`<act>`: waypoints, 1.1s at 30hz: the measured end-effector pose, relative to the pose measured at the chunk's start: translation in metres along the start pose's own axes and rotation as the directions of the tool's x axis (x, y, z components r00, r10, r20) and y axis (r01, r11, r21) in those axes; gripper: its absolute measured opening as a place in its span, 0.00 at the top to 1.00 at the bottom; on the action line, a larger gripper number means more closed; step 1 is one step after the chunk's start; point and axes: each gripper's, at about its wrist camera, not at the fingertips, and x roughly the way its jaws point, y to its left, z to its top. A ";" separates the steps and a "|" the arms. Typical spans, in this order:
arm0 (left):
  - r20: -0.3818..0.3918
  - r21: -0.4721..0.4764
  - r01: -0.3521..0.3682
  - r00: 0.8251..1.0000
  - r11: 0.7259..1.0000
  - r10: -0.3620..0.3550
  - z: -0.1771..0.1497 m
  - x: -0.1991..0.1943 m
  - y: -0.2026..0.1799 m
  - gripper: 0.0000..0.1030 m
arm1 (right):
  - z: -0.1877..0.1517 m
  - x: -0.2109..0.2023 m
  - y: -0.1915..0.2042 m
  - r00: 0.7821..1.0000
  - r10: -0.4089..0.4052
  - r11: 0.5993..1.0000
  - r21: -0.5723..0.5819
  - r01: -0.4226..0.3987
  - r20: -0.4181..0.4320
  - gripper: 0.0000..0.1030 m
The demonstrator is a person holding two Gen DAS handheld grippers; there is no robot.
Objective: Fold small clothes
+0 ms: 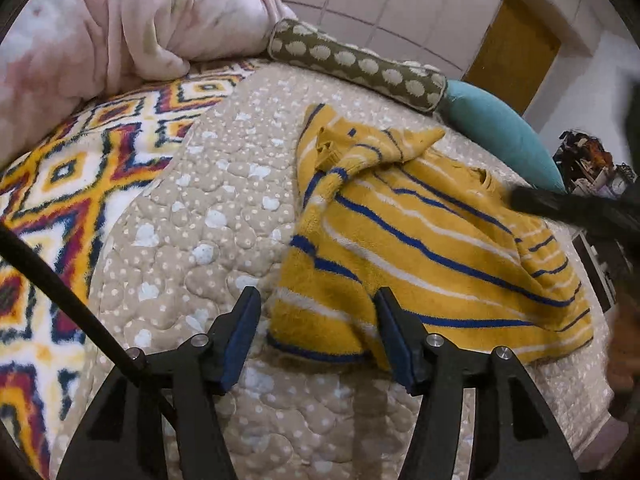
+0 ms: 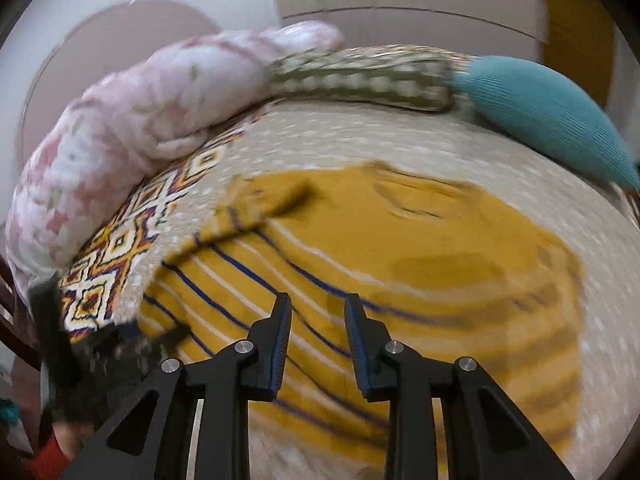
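Observation:
A small yellow sweater with blue and white stripes (image 1: 420, 240) lies partly folded on the beige quilted bedspread (image 1: 192, 240), one sleeve folded over its top. My left gripper (image 1: 316, 304) is open, just above the sweater's near left hem corner, holding nothing. The right gripper shows in the left wrist view as a dark blurred shape (image 1: 568, 208) over the sweater's right side. In the right wrist view, which is motion-blurred, my right gripper (image 2: 318, 308) is open above the middle of the sweater (image 2: 400, 240), holding nothing.
A colourful diamond-pattern blanket (image 1: 60, 200) covers the bed's left part. A pink floral duvet (image 1: 120, 28), an olive dotted bolster (image 1: 356, 64) and a teal pillow (image 1: 500, 128) line the far edge. A dark rod (image 1: 60, 296) crosses the lower left.

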 end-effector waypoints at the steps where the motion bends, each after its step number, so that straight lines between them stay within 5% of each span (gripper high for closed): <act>1: 0.004 0.003 0.000 1.000 1.000 0.000 0.000 0.000 0.000 0.43 | 0.008 0.017 0.009 1.000 -0.008 1.000 -0.019 0.008 -0.011 0.71; 8: 0.019 -0.015 0.042 0.999 0.999 -0.042 -0.002 -0.002 0.006 0.40 | 0.074 0.137 0.063 0.981 -0.155 0.973 -0.188 0.131 -0.116 0.72; 16: 0.010 -0.017 0.056 0.998 0.998 -0.056 -0.002 -0.003 0.006 0.37 | 0.119 0.186 0.092 0.959 -0.224 0.951 -0.253 0.176 -0.174 0.72; 25: -0.009 -0.005 0.024 1.000 1.000 -0.024 0.001 0.000 0.003 0.35 | 0.120 0.072 0.040 0.980 -0.178 0.975 -0.153 0.163 -0.085 0.64; 33: 0.013 -0.041 0.002 1.000 0.999 -0.002 -0.007 -0.018 0.005 0.35 | 0.031 -0.032 -0.113 0.966 -0.250 0.961 0.104 0.256 -0.070 0.64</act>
